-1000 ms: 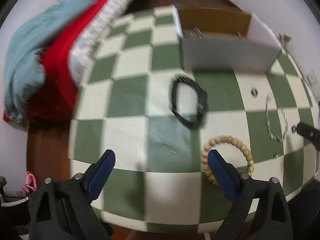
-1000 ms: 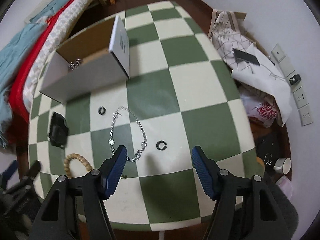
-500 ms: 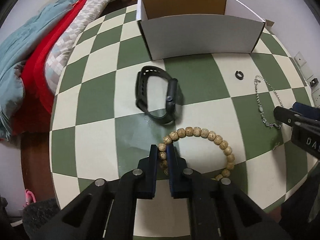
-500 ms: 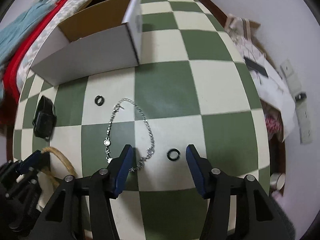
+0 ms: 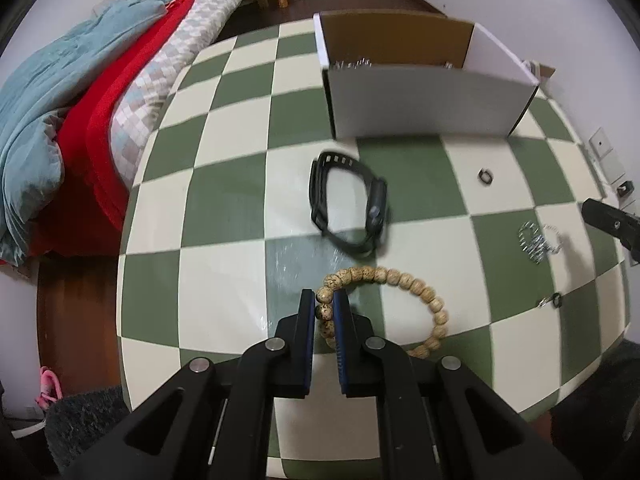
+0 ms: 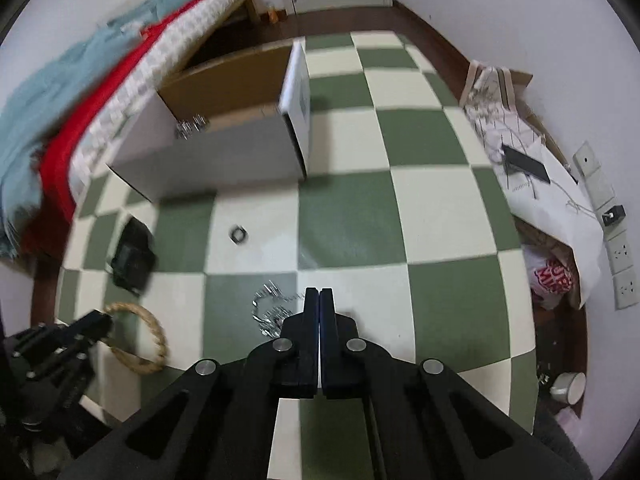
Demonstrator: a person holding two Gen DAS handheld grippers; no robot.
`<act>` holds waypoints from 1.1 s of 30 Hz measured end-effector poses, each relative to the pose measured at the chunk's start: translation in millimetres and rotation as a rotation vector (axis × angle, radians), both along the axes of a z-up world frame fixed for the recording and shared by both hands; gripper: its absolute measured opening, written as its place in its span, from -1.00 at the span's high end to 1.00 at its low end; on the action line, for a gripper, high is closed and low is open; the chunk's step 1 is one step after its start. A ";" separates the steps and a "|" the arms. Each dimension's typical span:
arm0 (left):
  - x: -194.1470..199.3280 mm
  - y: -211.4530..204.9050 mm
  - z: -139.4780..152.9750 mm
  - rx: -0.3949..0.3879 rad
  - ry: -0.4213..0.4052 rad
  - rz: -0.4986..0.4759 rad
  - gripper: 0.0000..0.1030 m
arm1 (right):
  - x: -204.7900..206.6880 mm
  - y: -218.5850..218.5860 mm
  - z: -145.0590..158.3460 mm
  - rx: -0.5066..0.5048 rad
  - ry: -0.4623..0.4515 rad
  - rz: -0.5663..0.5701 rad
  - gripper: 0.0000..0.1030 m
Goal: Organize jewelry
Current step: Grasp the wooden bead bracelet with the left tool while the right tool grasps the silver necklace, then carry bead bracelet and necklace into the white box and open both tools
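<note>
Task approx. half done at most: the box (image 5: 424,100) already has some silver pieces inside, but the watch (image 5: 348,204), two small rings (image 5: 485,176) & the rest sit on the table (image 5: 224,200). Left gripper (image 5: 324,308) is clenched on the bead bracelet (image 5: 400,280), low near the table. Right gripper (image 6: 319,300) is pinched shut, prob. on the silver chain (image 6: 270,312) bunched at its tips; grip not clear.

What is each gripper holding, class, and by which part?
The left gripper pinches the bead bracelet by beads at its left side. The right gripper is shut beside the chain; whether it grips the chain cannot be told.
</note>
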State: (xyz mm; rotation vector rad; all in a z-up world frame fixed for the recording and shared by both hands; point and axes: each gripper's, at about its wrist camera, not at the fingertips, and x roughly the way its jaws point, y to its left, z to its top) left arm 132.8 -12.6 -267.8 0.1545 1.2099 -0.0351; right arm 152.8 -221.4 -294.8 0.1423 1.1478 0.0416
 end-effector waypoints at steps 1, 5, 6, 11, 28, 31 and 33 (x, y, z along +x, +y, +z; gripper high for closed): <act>1.1 -0.5 3.1 -0.004 -0.006 -0.001 0.87 | -0.3 0.5 4.6 0.012 -0.007 0.003 1.00; 3.7 -2.1 16.0 -0.019 -0.032 0.000 0.87 | 2.4 2.4 10.8 0.119 0.020 0.029 1.00; 4.0 -1.8 18.0 -0.024 -0.036 0.002 0.87 | 4.9 2.5 7.0 0.150 0.048 0.033 0.98; 3.4 0.2 25.9 -0.030 -0.048 0.008 0.87 | 9.5 20.7 -13.3 0.108 0.118 0.105 -0.21; 5.4 -0.6 53.3 -0.048 -0.104 0.006 0.87 | -6.8 0.0 16.4 0.094 -0.046 0.004 0.96; 6.2 -2.7 62.4 -0.056 -0.122 0.004 0.87 | -4.2 -4.9 39.0 0.124 -0.081 -0.001 0.96; 6.7 -4.2 68.8 -0.060 -0.135 0.005 0.87 | -0.2 -4.8 55.1 0.126 -0.104 0.007 0.96</act>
